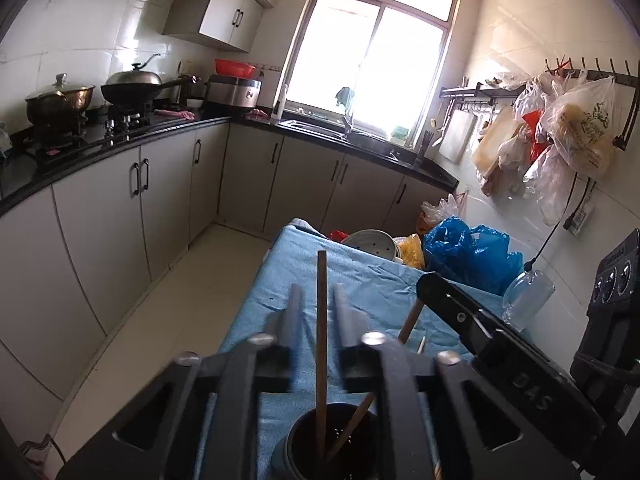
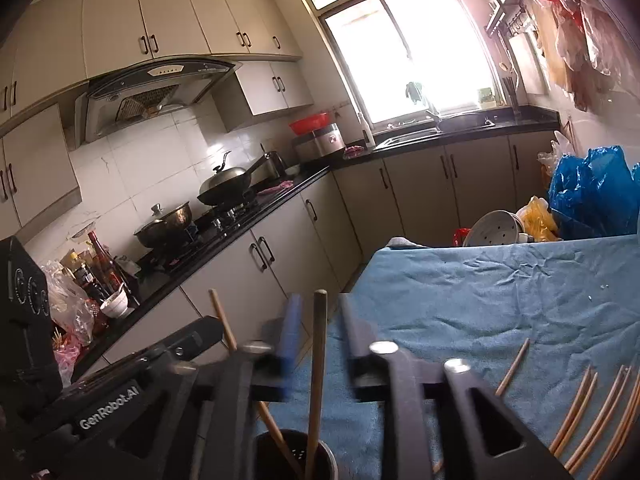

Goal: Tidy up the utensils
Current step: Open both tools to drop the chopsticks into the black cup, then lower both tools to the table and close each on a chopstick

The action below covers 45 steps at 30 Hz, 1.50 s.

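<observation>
chopsticks: light, stiff, skinny, kinda slippery, so pinch mid-shaft
holder: two sticks in already
left gripper: fingers open
right gripper: fingers open

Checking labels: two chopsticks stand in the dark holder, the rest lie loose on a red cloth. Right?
Wrong on the cloth: it is blue, not red. The right wrist view shows the loose chopsticks lying on it, and two chopsticks standing in the dark holder.
</observation>
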### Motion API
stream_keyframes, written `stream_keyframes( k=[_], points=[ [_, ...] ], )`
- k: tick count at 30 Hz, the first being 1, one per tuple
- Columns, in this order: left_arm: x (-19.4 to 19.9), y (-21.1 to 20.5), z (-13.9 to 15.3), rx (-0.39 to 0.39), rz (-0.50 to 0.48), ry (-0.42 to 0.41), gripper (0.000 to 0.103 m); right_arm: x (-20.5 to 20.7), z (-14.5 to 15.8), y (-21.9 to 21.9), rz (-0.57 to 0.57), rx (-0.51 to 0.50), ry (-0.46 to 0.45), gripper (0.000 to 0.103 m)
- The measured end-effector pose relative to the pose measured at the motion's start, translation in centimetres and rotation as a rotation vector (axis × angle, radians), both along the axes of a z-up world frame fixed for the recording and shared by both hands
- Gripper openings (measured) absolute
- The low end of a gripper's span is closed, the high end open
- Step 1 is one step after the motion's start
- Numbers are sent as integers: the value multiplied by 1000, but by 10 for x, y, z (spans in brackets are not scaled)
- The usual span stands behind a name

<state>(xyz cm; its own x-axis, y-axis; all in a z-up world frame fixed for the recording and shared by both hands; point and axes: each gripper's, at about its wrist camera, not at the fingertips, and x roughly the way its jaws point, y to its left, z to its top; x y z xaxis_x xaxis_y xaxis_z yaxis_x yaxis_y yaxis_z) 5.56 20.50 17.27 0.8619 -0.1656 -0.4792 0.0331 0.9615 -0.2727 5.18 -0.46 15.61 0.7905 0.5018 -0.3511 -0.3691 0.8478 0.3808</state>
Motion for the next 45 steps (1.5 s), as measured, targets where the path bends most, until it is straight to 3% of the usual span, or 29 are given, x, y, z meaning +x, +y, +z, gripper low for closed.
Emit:
stream_keyframes(
  k=[1,6,11,21,28,35,38,42,45],
  points=[
    [-3,0,3,1,6,-7,35,-3,2,-3,-7,6,-5,53],
    [-31,2,21,17,45,-40,47,-23,19,-20,-32,7,-38,56],
    [-69,-7,36,10,46,-68,56,-49,26,-51,-77,16,-34,65],
    [-109,-90,29,56,-129,-10,64,-103,-7,-170,-248,-41,98,68],
    [-74,-160,-22,81,-279,174,64,-118,-57,-258,-323,-85,313,68],
    [-22,-216,-86,137,-339,314,63,-96,-115,-292,-268,0,492,49],
    [-2,-230,-103,161,-348,333,63,-89,-125,-284,-236,-8,509,48],
    [24,-243,-121,170,-361,372,51,-81,-136,-277,-207,-7,514,48],
    [40,-254,-136,192,-372,396,49,-75,-140,-275,-202,-10,512,48]
  ],
)
